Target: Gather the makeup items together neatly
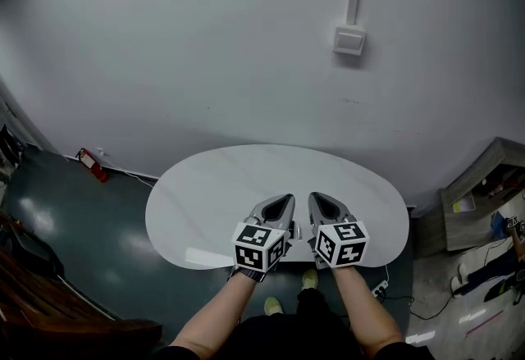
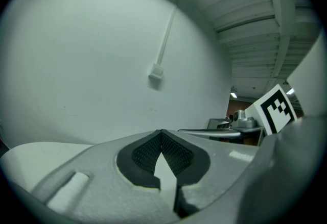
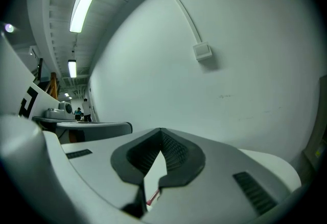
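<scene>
No makeup items show in any view. In the head view my left gripper point(image 1: 286, 199) and right gripper point(image 1: 315, 197) hang side by side over the front of a bare white oval table point(image 1: 238, 186), pointing at the wall. Both are shut, tips together, with nothing between the pads. The left gripper view shows its own closed jaws point(image 2: 161, 132) and the right gripper's marker cube point(image 2: 276, 108) beside them. The right gripper view shows its closed jaws point(image 3: 161, 130). A thin pink sliver point(image 3: 152, 198) shows through the gap below them; I cannot tell what it is.
A plain white wall stands just behind the table, with a switch box point(image 1: 349, 41) and a cable duct above it. A red object point(image 1: 93, 165) lies on the dark floor at the left. A shelf unit point(image 1: 480, 194) stands at the right, and a power strip point(image 1: 379, 289) lies by the table.
</scene>
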The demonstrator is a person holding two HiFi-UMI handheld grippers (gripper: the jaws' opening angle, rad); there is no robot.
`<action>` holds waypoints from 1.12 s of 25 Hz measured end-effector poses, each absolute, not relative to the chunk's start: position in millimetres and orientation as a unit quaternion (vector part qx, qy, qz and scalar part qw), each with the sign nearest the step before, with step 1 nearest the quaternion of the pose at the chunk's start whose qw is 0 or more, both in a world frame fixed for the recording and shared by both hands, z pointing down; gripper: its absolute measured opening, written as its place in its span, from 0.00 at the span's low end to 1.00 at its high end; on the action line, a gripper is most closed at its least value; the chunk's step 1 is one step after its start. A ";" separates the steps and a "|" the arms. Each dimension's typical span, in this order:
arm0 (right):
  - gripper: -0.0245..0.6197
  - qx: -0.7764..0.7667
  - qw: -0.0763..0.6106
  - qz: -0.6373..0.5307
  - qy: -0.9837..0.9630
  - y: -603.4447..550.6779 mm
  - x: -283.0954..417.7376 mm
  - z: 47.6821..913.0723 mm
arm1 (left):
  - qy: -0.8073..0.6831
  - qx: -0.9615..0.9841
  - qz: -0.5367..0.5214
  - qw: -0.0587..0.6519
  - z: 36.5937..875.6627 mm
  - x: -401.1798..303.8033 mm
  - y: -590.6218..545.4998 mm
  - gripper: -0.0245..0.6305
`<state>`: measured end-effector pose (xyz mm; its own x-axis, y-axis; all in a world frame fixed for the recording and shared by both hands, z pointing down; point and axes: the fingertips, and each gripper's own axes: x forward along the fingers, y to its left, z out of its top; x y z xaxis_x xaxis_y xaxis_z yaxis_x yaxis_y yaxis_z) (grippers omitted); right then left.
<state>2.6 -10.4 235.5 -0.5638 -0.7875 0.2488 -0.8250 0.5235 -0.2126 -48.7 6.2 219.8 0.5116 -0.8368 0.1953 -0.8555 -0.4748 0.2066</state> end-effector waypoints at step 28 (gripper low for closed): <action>0.06 0.451 0.051 0.113 -0.884 -11.2 -15.3 193.2 | -0.510 0.853 0.020 0.109 174.2 -72.4 7.8 0.05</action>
